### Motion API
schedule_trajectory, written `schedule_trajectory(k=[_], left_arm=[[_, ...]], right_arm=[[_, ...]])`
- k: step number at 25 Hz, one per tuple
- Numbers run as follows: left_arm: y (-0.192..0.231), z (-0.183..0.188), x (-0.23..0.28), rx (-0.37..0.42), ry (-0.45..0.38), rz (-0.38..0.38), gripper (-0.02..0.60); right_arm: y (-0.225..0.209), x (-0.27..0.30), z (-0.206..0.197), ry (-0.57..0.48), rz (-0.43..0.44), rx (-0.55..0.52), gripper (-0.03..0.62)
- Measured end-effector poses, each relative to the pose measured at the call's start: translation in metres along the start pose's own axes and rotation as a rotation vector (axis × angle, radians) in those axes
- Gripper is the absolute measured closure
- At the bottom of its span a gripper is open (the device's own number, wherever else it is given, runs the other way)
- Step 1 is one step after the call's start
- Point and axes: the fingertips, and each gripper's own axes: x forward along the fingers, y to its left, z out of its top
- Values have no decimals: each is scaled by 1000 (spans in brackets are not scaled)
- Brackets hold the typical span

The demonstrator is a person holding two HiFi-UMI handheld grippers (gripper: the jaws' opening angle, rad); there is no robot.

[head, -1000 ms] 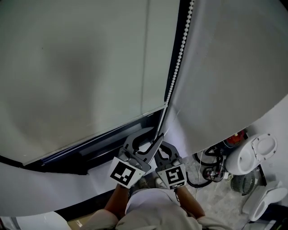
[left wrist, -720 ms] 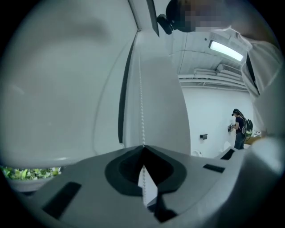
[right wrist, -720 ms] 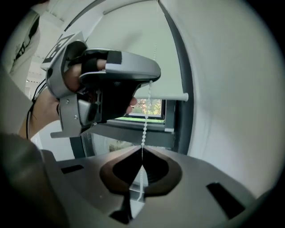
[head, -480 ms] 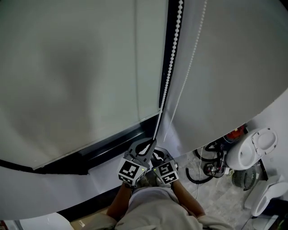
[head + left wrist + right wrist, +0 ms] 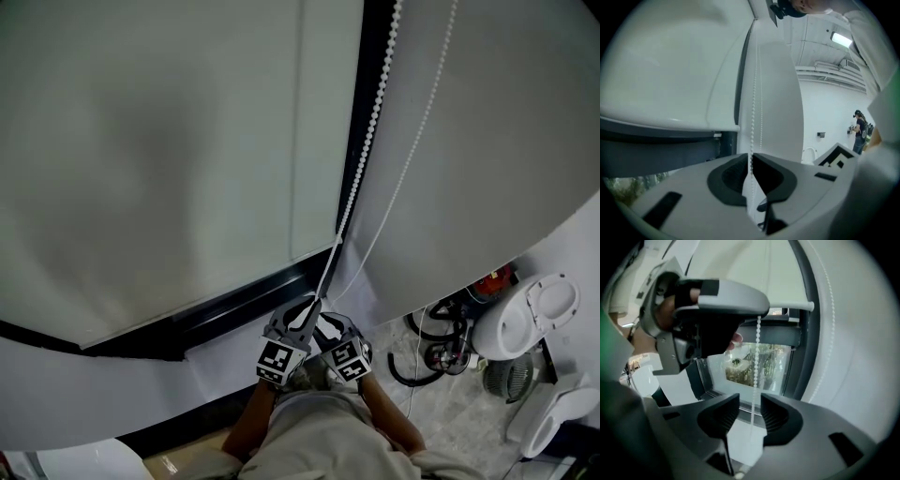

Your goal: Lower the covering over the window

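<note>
The pale roller blind (image 5: pixel 159 159) covers most of the window, leaving a strip of glass (image 5: pixel 754 364) bare below. Its white bead chain (image 5: pixel 752 122) runs straight up and down beside the dark frame (image 5: pixel 358 112). My left gripper (image 5: pixel 312 305) is clamped on it. My right gripper (image 5: pixel 750 401), just beneath, has just been opening, with the chain between its parted jaws. The floor (image 5: pixel 441 417) is speckled grey.

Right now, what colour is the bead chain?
White. The bead chain shows best in the head view, against the dark window frame.

head cam: steep down, far | grip cams: close-up | shared: bead chain (image 5: pixel 371 112)
</note>
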Motion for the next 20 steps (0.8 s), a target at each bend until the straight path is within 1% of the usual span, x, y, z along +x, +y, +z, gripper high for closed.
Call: schedule_trajectory(k=[1,2,3,4,5,8,11,14,17,20], left_arm=[[2,4,-6,2,-21,14,551],[4,8,-13,-6,-43,20,513],[5,10,-20,-16,-64,22,464],[6,13,-25,-22,-80,24,442],[7,16,-30,-21,-89,27,433],[5,26,-39,-16,-104,37,433],[2,30,-40,-15,-108,33,433],[-1,44,-39,2,-137,28,433],[-1,46,-39,7,-139,28,433],[-1,51,-38,25,-147,25,433]], right_arm=[[0,-10,7,-47,1,20,436],[-3,-22,15,-101,-10,46,433],[-7,-36,25,-155,-32,63,460],[-11,-49,35,-200,-59,65,524],[-14,-61,43,-233,-84,57,542],[-17,-87,64,-282,-130,17,542],[-15,-103,89,-348,-140,-27,551],[-15,-116,114,-423,-151,-61,566],[-16,-123,130,-458,-154,-76,566],[-18,-128,139,-480,-155,-64,572]])
